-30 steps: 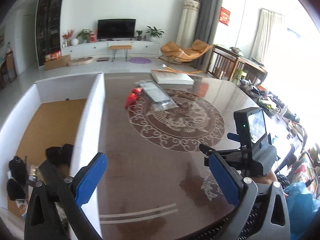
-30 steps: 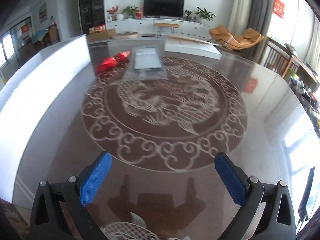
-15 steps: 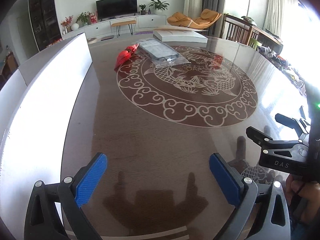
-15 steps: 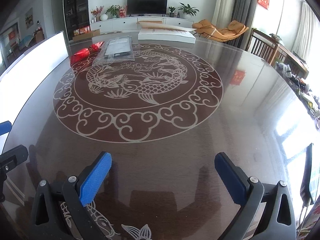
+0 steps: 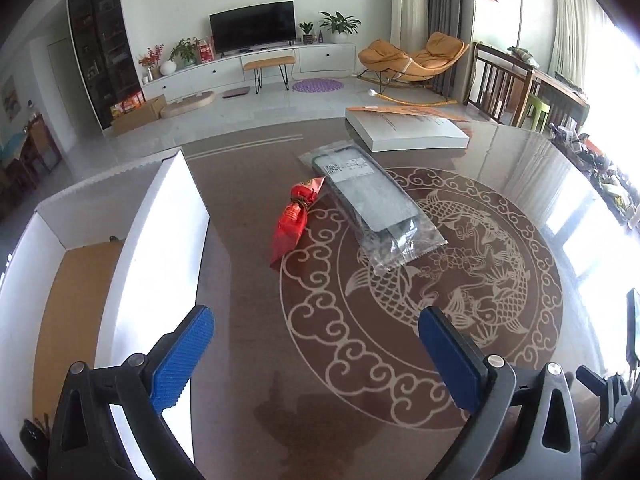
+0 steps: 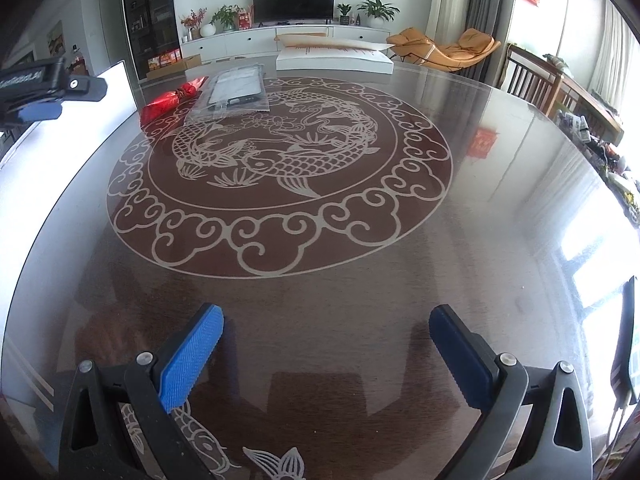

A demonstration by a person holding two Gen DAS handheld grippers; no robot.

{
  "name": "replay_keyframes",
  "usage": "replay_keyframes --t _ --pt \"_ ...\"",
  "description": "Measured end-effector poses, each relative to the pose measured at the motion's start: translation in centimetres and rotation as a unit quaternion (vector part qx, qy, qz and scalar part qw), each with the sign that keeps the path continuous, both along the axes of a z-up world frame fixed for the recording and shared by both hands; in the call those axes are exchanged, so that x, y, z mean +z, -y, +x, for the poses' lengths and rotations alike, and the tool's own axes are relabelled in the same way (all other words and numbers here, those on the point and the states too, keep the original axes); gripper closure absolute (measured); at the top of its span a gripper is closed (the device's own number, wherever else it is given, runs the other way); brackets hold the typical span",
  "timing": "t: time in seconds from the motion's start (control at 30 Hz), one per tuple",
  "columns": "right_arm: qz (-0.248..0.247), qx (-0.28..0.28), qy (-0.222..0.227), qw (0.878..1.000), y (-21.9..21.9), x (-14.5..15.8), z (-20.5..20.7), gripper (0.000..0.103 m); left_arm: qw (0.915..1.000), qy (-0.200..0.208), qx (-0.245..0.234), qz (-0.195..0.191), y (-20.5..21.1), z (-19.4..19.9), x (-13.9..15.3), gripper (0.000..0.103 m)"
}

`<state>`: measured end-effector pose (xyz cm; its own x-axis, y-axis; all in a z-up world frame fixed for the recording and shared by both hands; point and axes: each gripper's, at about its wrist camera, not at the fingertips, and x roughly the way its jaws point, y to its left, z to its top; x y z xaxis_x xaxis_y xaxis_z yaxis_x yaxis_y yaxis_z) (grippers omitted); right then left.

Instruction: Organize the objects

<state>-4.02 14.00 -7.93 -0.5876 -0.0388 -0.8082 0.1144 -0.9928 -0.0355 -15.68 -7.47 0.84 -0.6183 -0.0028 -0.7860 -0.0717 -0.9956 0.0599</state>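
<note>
Both claws are spread wide and hold nothing: the left claw (image 5: 316, 344) hangs over the near part of the table (image 5: 248, 320), beside the white box (image 5: 160, 240) at the table's left edge, and the right claw (image 6: 326, 344) hangs over the bare near edge, short of the carved fish ring. The red packet (image 5: 294, 218) lies toward the far left of the table, at the ring's rim, its far end touching the clear bag (image 5: 376, 210) that holds a dark flat item and lies slantwise just right of it, partly over the ring. A flat white carton (image 5: 406, 134) sits at the far edge. The box's brown floor shows, with dark things in its near corner, too cut off to tell what they are
</note>
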Motion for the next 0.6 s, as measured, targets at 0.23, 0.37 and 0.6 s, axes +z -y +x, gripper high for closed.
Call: replay_keyframes --t 0.23,0.37,0.6 --pt "-0.014 -0.001 0.006 1.000 -0.4 -0.1 0.0 0.000 0.9988 0.048 0.009 0.005 1.1 -7.1 -2.3 0.000" --pt "-0.013 0.000 0.006 1.000 -0.4 -0.1 0.0 0.000 0.9966 0.056 0.043 0.041 2.6 -9.9 -3.0 0.000" --pt "-0.013 0.000 0.006 1.000 -0.4 -0.1 0.0 0.000 0.9967 0.069 0.040 -0.009 1.2 -14.2 -5.8 0.000"
